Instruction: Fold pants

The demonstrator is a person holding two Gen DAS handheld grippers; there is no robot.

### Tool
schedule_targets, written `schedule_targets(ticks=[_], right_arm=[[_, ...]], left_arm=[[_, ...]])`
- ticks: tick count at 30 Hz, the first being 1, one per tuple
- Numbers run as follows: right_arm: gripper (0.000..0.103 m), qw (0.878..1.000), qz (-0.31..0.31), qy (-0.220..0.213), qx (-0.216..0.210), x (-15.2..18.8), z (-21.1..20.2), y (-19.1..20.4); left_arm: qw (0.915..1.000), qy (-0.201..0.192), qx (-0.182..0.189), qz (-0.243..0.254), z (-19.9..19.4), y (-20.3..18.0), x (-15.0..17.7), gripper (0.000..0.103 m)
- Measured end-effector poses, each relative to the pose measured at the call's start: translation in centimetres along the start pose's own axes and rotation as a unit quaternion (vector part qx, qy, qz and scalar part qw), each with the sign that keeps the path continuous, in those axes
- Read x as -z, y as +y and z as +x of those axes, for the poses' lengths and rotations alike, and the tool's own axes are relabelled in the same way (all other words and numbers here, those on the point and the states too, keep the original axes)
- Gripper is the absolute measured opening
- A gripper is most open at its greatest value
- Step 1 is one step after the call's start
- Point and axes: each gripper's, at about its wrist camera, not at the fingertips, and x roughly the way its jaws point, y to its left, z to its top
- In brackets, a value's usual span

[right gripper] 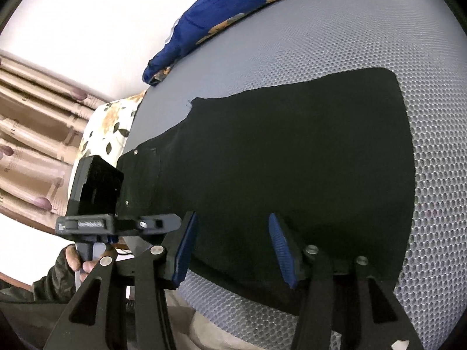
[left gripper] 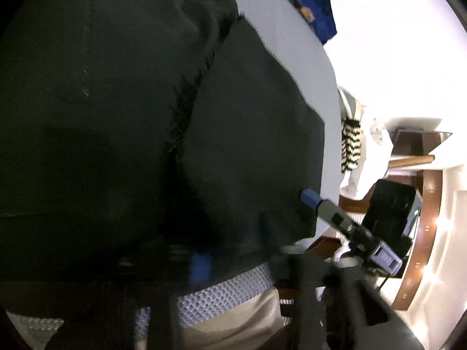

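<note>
1. Left gripper (right gripper: 149, 224): at the left near edge of the pants (right gripper: 292, 151), jaws together, apparently pinching the dark cloth.
2. Pants: black, spread flat on the grey mesh mattress (right gripper: 321, 38).
3. Right gripper (right gripper: 230, 248): blue pads (right gripper: 278, 248) apart over the near hem, nothing clamped.
4. Blue floral blanket (right gripper: 233, 3): far edge.

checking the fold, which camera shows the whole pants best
The right wrist view: the black pants lie flat on the grey mesh mattress, outline visible. The left wrist view sits too close, showing only dark fabric and a seam.
</note>
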Motion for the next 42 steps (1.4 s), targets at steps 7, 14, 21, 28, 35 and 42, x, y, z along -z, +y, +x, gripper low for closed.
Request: schedule_targets(ticks=[7,14,21,28,35,42], right_arm=[[0.049,1.000,-0.003,0.000,0.022,0.1,-0.9,0.0],[0.047,0.998,-0.001,0.017,0.056,0.5,0.5,-1.0],[0.048,0.993,-0.038,-0.030,0.110,-1.8,-0.9,0.0],[0.048,0.978,-0.061,-0.070,0.186,-6.3,-0.6,-0.7],[0.043,0.977,-0.046,-0.063,0.200,-8.0,0.9,-2.6],[0.044,0.978,-0.046,-0.066,0.192,-7.9,0.8,-2.8]], left_arm=[[0.9985,-0.028,-0.020,0.043,-2.1,-1.0,2.3,0.008],[0.9981,-0.016,-0.047,0.035,-0.9,0.3,2.5,0.011],[0.9720,-0.102,-0.150,0.149,-3.7,-3.1,2.4,0.022],[0.9398,-0.186,-0.164,0.235,-3.7,-6.6,-0.2,0.023],[0.9309,-0.182,-0.184,0.258,-0.3,-7.8,-5.0,0.024],[0.9278,-0.165,-0.218,0.254,2.4,-7.3,-7.0,0.024]])
